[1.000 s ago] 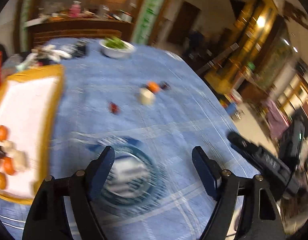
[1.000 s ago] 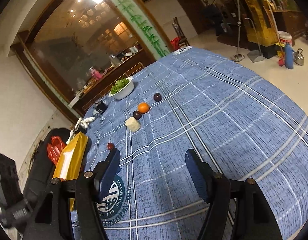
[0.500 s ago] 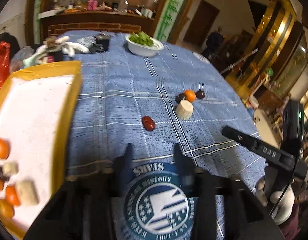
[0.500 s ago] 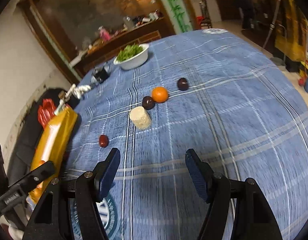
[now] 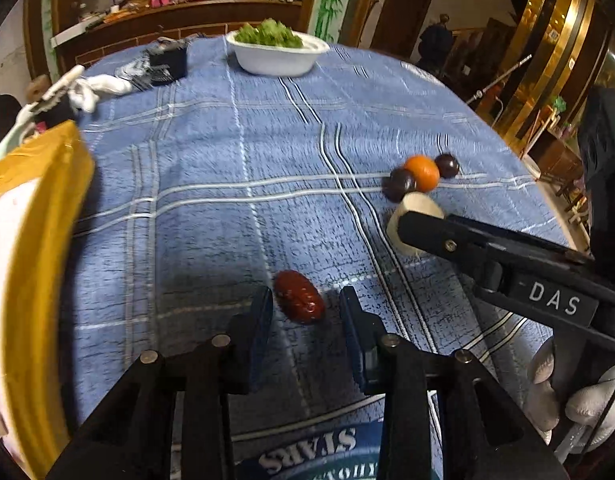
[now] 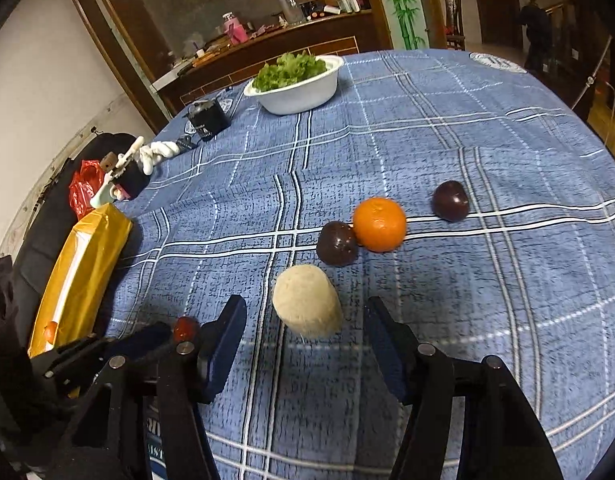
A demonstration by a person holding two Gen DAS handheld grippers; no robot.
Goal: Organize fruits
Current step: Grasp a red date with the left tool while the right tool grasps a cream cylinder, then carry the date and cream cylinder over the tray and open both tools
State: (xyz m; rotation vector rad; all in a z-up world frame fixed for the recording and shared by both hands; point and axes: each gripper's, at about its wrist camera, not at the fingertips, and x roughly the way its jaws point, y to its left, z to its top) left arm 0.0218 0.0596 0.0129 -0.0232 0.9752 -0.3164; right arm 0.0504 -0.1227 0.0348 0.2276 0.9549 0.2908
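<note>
Fruit lies scattered over a blue plaid cloth (image 6: 447, 128) covering the surface. At far left, a yellow-rimmed tray (image 5: 39, 248) rests on the cloth. Next, the left tool (image 5: 306, 304) hovers with its jaws narrowly parted around a red date (image 5: 299, 297); the pads do not press it, so it is released. Behind, a white bowl of greens (image 6: 299, 90) stands near the far edge. Further right, the right tool (image 6: 303, 320) has been narrowing its jaws, yet they stand apart on either side of a pale beige cylinder of fruit (image 6: 307, 307), not touching it. Beyond that piece sit a dark plum (image 6: 337, 243) touching an orange (image 6: 379, 224), then a second dark plum (image 6: 450, 201) a little apart. A white-gloved hand (image 5: 575, 396) shows at the right edge of the left wrist view.
</note>
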